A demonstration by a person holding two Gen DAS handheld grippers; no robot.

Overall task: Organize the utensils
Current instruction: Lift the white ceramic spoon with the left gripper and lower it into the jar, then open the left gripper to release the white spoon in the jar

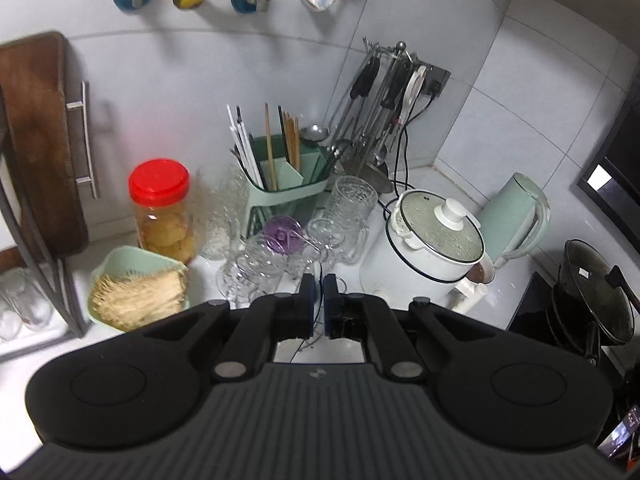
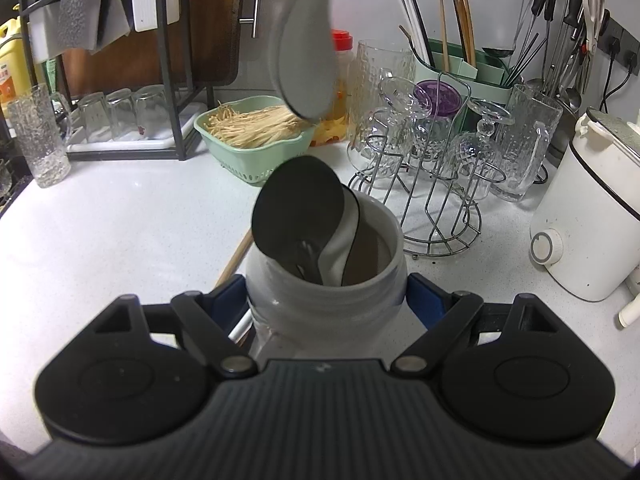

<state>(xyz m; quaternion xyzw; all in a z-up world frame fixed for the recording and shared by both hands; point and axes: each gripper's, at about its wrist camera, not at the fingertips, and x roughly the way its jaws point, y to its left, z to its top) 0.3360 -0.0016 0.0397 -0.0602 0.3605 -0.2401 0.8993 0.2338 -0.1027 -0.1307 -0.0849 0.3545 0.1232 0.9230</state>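
A white jar (image 2: 324,276) is clamped between the jaws of the right gripper (image 2: 326,300) on the counter (image 2: 100,220), near its front edge, presumably so it stays steady while utensils are dropped in. Two spoons (image 2: 304,216), one black and one white, are already stood in it, bowls up. A grey spoon (image 2: 306,52) is seen hanging above the jar mouth, bowl down; what holds it is out of view. The left gripper (image 1: 319,298) is closed, with something thin and pale between its pads, possibly that spoon's handle. A wooden stick (image 2: 236,256) is left lying on the counter beside the jar.
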